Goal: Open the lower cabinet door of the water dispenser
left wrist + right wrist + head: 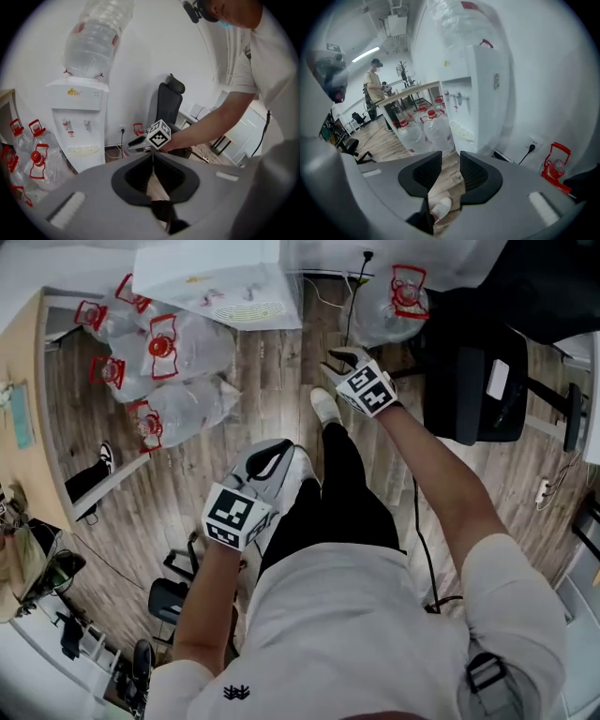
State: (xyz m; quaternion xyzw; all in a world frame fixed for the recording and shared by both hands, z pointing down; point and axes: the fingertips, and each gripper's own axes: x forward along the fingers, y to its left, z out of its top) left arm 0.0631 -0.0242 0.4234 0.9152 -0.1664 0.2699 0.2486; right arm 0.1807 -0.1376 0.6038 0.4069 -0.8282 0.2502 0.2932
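Note:
The white water dispenser (220,282) stands against the far wall with a big clear bottle (96,37) upside down on top. Its taps and drip grille (82,150) show in the left gripper view; the lower cabinet door (89,163) below them is partly hidden by the gripper body. My left gripper (279,451) hangs over my knee, jaws shut and empty. My right gripper (339,357) is farther forward, to the right of the dispenser and apart from it. In the right gripper view its jaws (450,161) stand open with only floor and my shoe (440,206) between them.
Several full water bottles with red caps (173,352) lie on the floor left of the dispenser, and one more (394,301) to its right. A black office chair (469,381) stands at the right. A power cord (352,296) runs down behind the dispenser. A person (374,86) stands far off.

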